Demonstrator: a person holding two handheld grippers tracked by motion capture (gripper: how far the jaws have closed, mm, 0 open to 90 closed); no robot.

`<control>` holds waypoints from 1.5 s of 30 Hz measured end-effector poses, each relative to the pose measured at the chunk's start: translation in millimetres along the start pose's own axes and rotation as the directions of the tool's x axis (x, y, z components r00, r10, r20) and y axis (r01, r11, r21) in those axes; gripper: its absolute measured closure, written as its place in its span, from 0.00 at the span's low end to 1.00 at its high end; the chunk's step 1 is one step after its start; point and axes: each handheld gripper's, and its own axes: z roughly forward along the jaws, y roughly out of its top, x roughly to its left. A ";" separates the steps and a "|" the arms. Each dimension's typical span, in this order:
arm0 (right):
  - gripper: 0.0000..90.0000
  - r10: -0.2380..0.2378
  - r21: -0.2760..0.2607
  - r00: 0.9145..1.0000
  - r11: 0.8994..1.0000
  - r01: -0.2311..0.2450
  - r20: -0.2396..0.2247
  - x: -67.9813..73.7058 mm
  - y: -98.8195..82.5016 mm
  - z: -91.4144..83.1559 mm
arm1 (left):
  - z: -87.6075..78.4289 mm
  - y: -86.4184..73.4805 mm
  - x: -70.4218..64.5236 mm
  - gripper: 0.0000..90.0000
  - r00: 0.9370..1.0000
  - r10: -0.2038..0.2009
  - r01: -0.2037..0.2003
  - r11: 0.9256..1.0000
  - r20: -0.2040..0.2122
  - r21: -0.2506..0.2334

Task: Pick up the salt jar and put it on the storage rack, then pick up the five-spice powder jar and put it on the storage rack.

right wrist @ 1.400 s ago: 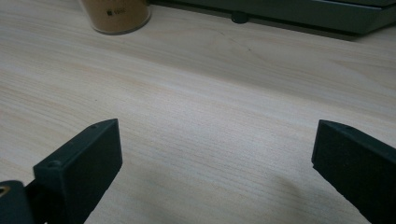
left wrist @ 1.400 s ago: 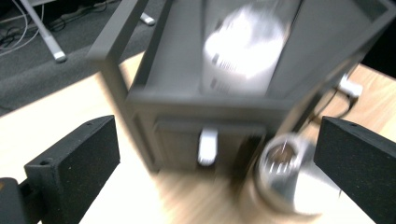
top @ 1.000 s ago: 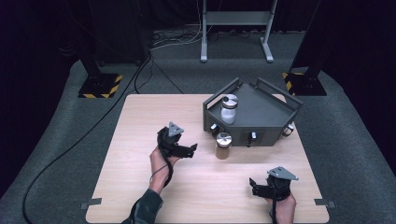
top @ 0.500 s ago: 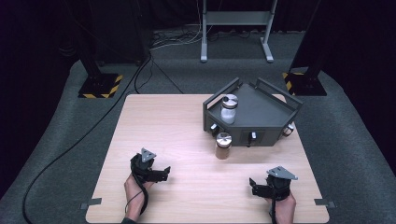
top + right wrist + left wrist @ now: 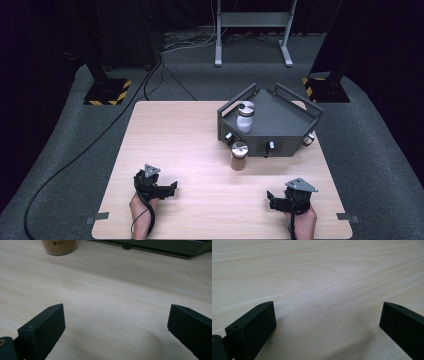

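Low over the wooden table (image 5: pixel 200 135), near its front left, my left gripper (image 5: pixel 173 188) is held in a hand and points right. In the left gripper view it (image 5: pixel 327 322) stands wide open with only bare wood between the jaws. My right gripper (image 5: pixel 270 198) sits at the front right and points left, also held in a hand. It (image 5: pixel 115 322) is open too and holds nothing. A brown jar (image 5: pixel 239 156) with a silver lid stands on the table, and its base (image 5: pixel 59 246) lies beyond the right jaws.
A dark grey tray (image 5: pixel 280 117) with raised handles sits at the table's back right, its front edge (image 5: pixel 162 247) seen past the right gripper. A white jar (image 5: pixel 245 116) with a silver lid stands inside it. Stand bases and cables lie on the floor behind.
My left gripper has drawn back from the middle of the table toward the front left edge. The right gripper has stayed where it was.
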 end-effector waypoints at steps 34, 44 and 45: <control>0.00 -0.064 0.057 0.998 0.996 0.064 -0.005 44.3 59.1 34.3 | -2.4 -3.3 4.2 0.00 1.000 -0.022 0.022 1.000 0.015 -0.011; 0.00 -0.070 0.027 0.997 0.997 0.071 -0.045 68.2 94.6 66.9 | -2.9 -4.2 6.2 0.00 0.999 -0.027 0.027 1.000 0.023 -0.014; 0.00 -0.071 0.024 0.996 0.997 0.072 -0.045 70.5 97.3 70.0 | -2.9 -4.3 6.6 0.00 0.999 -0.028 0.028 1.000 0.025 -0.015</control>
